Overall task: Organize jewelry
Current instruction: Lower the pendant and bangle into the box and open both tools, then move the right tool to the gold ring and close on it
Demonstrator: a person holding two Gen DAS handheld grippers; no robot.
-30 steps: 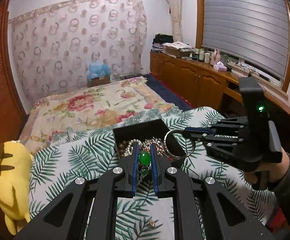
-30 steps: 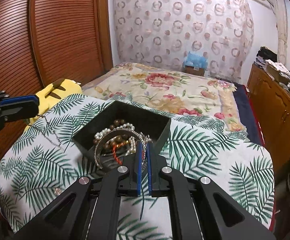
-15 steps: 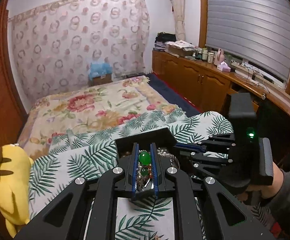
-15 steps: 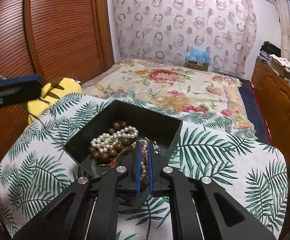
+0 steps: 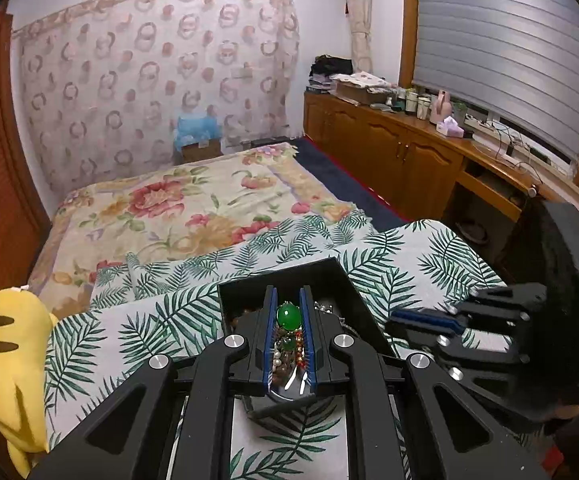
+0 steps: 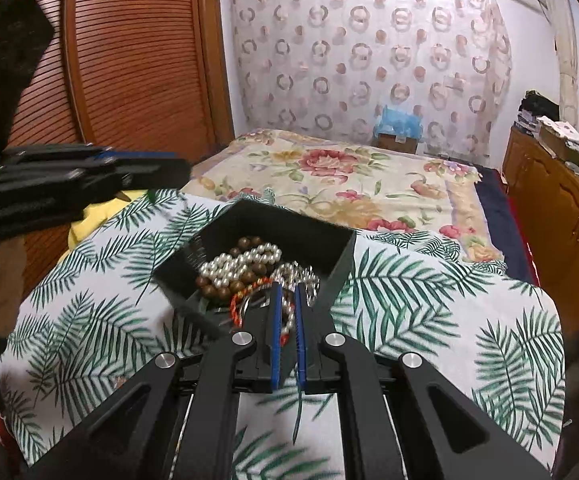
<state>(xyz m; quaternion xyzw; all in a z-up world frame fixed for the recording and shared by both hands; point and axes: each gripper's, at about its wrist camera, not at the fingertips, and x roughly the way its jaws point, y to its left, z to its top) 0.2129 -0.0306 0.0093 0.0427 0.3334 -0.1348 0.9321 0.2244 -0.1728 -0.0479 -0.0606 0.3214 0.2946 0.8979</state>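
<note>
A black open box (image 5: 331,276) (image 6: 289,228) sits on the palm-leaf cloth and holds pearls (image 6: 241,264), brown beads and a red-orange cord bracelet (image 6: 245,296). My left gripper (image 5: 289,300) hangs over the box, shut on a green gem pendant (image 5: 288,316). In the right wrist view it comes in from the left (image 6: 181,168). My right gripper (image 6: 285,292) (image 5: 393,316) is at the box's near corner with its jaws almost together. Beads show in the narrow gap. I cannot tell whether it grips anything.
A yellow plush toy (image 5: 5,360) lies at the cloth's left edge. Beyond the box is a bed with a floral cover (image 5: 193,204). Wooden cabinets (image 5: 389,152) run along the right and slatted wooden doors (image 6: 137,60) stand on the left.
The left gripper carried the pendant forward until it is over the box. The right gripper lowered its silver bangle into the box; the bangle no longer shows at its tips.
</note>
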